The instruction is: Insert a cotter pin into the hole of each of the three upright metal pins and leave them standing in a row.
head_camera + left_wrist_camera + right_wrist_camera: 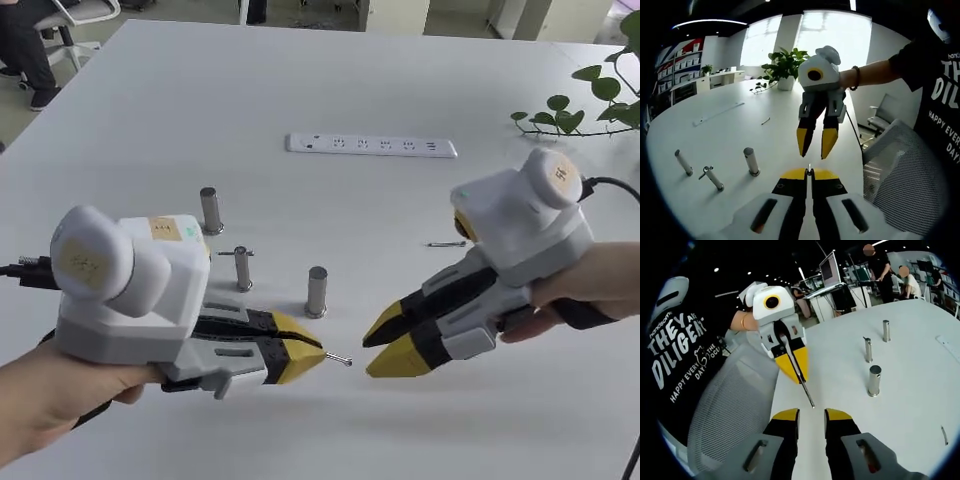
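Three upright metal pins stand in a slanted row: the far pin [210, 210], the middle pin [242, 268] with a cotter pin through its top, and the thicker near pin [317, 291]. My left gripper [315, 352] is shut on a cotter pin [341, 359] that pokes out past its yellow tips, in front of the near pin. In the right gripper view this cotter pin [803, 381] points toward my right gripper [812, 414], which is open and holds nothing. The right gripper [372, 355] faces the left one, a short gap apart. A loose cotter pin [447, 243] lies on the table.
A white power strip [370, 145] lies across the far middle of the white table [300, 90]. A leafy plant [590, 100] trails in at the far right. An office chair [70, 20] and a person's legs are past the far left corner.
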`<state>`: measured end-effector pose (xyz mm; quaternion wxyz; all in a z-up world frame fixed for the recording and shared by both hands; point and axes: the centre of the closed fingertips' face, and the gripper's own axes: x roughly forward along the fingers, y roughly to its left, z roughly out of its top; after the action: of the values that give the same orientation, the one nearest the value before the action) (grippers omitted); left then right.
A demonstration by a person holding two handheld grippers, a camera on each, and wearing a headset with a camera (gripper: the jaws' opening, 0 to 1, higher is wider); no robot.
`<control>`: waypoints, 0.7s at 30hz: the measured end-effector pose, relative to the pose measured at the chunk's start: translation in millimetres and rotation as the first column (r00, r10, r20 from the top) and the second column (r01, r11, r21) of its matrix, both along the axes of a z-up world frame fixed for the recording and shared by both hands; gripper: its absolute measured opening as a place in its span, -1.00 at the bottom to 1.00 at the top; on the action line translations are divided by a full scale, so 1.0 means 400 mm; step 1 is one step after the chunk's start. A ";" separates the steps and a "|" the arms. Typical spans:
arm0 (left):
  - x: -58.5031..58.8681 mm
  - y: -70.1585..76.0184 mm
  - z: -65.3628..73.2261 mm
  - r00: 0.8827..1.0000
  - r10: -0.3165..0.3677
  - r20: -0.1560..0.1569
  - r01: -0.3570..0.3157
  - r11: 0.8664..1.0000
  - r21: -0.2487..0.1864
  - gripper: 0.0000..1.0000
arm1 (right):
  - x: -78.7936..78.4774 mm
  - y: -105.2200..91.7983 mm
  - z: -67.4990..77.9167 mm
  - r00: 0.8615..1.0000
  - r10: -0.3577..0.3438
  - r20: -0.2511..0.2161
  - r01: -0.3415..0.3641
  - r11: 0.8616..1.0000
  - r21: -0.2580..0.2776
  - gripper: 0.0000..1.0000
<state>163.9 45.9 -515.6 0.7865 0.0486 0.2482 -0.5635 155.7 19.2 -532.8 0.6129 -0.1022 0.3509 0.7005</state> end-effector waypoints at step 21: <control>-0.037 -0.023 0.053 0.998 -0.065 -0.007 0.064 0.992 -0.112 -1.00 | -0.050 0.031 0.034 0.991 0.032 -0.127 -0.017 0.993 0.118 -0.87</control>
<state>149.3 36.7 -494.3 0.7681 0.0094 0.2188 -0.6017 135.7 31.5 -519.3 0.5852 -0.0252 0.3468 0.7326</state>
